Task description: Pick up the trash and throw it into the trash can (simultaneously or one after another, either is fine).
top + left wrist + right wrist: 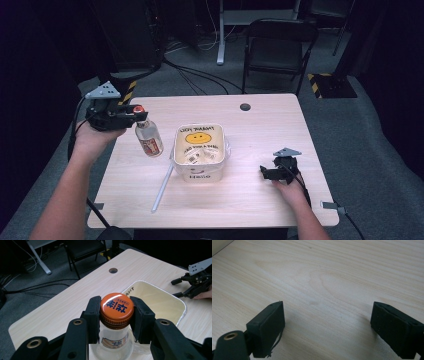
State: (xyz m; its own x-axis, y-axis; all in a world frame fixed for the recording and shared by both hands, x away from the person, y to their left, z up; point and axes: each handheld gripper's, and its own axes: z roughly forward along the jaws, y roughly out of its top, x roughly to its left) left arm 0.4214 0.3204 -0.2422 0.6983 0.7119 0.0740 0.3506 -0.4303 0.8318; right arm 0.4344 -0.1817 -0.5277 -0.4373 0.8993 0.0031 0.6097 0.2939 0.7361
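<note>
Claw on the left: left claw is squeezed tight on the orange cap of a small clear bottle, one black jaw on each side of the cap.
Claw on the right: right claw has its jaws wide apart with nothing between them; it sits low over bare wood at the right side of the bench.
Bottle spot: bottle hangs tilted at the left side of the bench, just beside the foil tray; I cannot tell if its bottom touches the wood.
Tray: it has a yellow smiley lid and stands in the middle of the bench.
Stick: a long white stick, maybe a straw, lies on the wood with its far end by the tray.
Slip risk: I think the cap is smooth and round, so the bottle may slide out and drop.
Cap risk: if the cap is loose, it may turn or pop off and the bottle falls.
Bump risk: a swing to the right may knock the tray or the stick.
Spill risk: if the bottle holds liquid, a fall may wet the bench.
</note>
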